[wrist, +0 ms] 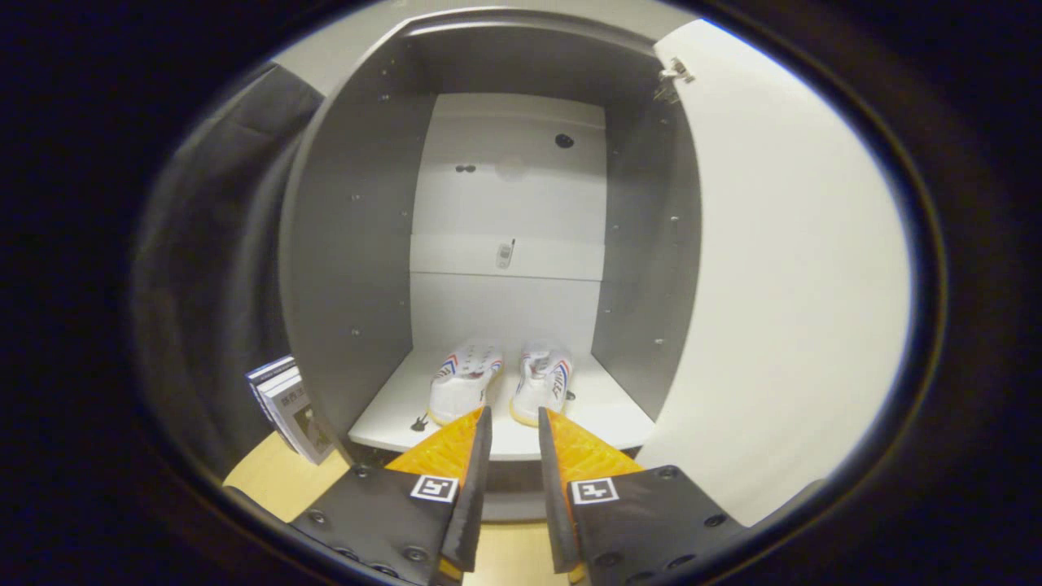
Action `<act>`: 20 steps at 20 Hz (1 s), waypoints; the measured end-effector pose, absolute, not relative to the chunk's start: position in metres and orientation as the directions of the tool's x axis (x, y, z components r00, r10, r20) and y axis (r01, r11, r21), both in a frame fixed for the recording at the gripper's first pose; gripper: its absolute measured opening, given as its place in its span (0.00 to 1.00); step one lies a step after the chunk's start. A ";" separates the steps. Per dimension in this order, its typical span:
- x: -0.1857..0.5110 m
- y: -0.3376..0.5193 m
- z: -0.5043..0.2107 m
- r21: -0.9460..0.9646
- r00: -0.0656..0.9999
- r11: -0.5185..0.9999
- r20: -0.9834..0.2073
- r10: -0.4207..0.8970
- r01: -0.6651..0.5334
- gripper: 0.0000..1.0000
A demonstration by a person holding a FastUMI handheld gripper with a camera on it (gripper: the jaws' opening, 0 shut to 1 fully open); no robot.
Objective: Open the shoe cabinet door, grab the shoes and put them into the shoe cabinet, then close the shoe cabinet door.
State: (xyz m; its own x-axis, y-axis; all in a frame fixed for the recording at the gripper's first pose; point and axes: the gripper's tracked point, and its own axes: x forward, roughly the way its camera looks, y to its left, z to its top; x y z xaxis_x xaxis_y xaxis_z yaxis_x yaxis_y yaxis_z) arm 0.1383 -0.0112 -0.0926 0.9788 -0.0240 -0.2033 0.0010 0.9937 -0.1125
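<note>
gripper (pixel 514 415): jaws spread w/ a narrow gap, nothing pinched; fingertips level w/ front edge of cabinet floor, just short of the shoes' heels.

shoes (pixel 501 381): pair, white w/ red-blue side stripes, yellowish soles. standing side by side on cabinet floor, just beyond the fingertips, heels toward gripper, toes toward cabinet back wall. left shoe (pixel 464 382) and right shoe (pixel 543 384) close together, whether touching: cannot tell. both fully inside cabinet, near front-centre of floor.

shoe cabinet (pixel 350 244): grey side walls, white back panels, white floor (pixel 606 407). interior open to gripper. small dark mark on cabinet floor left of left shoe. small light fitting (pixel 505 254) on back wall's horizontal strip, above shoes. dark round hole (pixel 564 140) high on back wall. rows of shelf-pin holes on both side walls.

cabinet door (pixel 781 268): white, swung open at cabinet's right side; metal hinge (pixel 674 75) at top corner where door meets cabinet.

books (pixel 289 407): small stack leaning upright outside cabinet, against its left wall, on light wood surface (pixel 277 480).

dark cloth (pixel 212 244) hanging left of cabinet.
</note>
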 end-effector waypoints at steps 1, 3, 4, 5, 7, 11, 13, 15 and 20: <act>0.125 -0.013 -0.089 -0.112 0.981 0.994 -0.193 -0.027 0.006 0.36; 0.098 -0.020 -0.082 -0.115 0.983 0.993 -0.179 -0.032 0.012 0.36; 0.086 -0.023 -0.077 -0.115 0.985 0.993 -0.170 -0.035 0.015 0.36; 0.075 -0.027 -0.072 -0.114 0.986 0.993 -0.160 -0.039 0.020 0.36; 0.050 -0.037 -0.059 -0.109 0.989 0.994 -0.140 -0.047 0.032 0.36; 0.010 -0.056 -0.032 -0.081 0.995 0.996 -0.096 -0.033 0.025 0.36; -0.007 -0.060 -0.023 -0.062 0.997 0.998 -0.083 -0.002 -0.004 0.36; -0.030 -0.068 -0.014 -0.057 0.997 0.998 -0.071 0.035 -0.039 0.36; -0.085 -0.105 -0.001 -0.017 0.995 0.996 -0.048 0.089 -0.090 0.36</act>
